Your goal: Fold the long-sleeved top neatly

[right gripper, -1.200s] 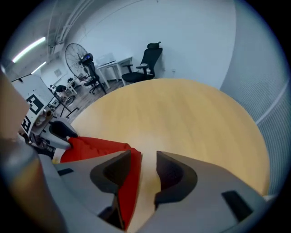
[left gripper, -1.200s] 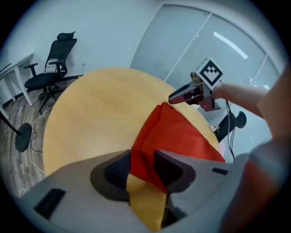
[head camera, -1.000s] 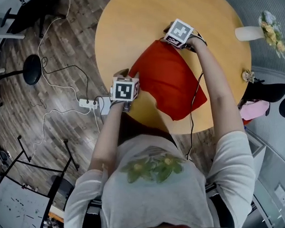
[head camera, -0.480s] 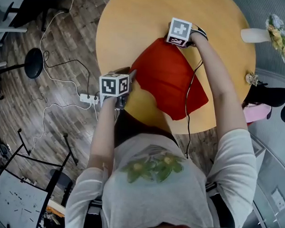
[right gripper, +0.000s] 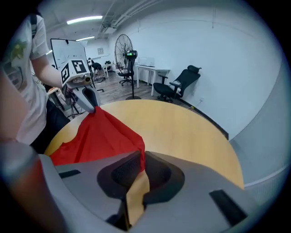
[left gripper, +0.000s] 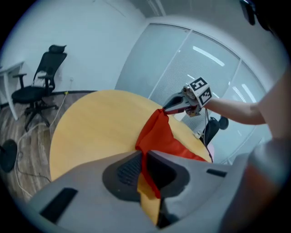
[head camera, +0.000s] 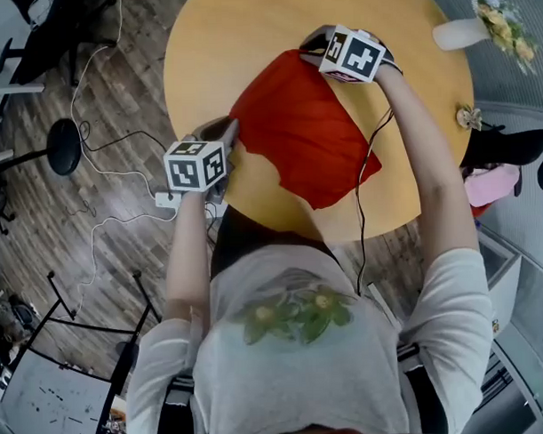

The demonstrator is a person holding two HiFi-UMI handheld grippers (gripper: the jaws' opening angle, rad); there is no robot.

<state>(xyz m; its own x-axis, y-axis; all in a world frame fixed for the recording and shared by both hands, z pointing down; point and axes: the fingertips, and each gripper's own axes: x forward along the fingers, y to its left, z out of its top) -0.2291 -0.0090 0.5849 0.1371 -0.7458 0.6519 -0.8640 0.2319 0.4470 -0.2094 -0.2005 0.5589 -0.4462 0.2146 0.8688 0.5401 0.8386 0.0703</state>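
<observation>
Red top (head camera: 304, 139) lifted since; left gripper (left gripper: 142, 157), right gripper (right gripper: 139, 159) just clamped it.

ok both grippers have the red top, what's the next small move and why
Probably carry the pinched edge over toward the opposite edge, folding the red top in half. The left gripper and right gripper have just been closing their jaws and now pinch one edge, raised off the table.
</observation>
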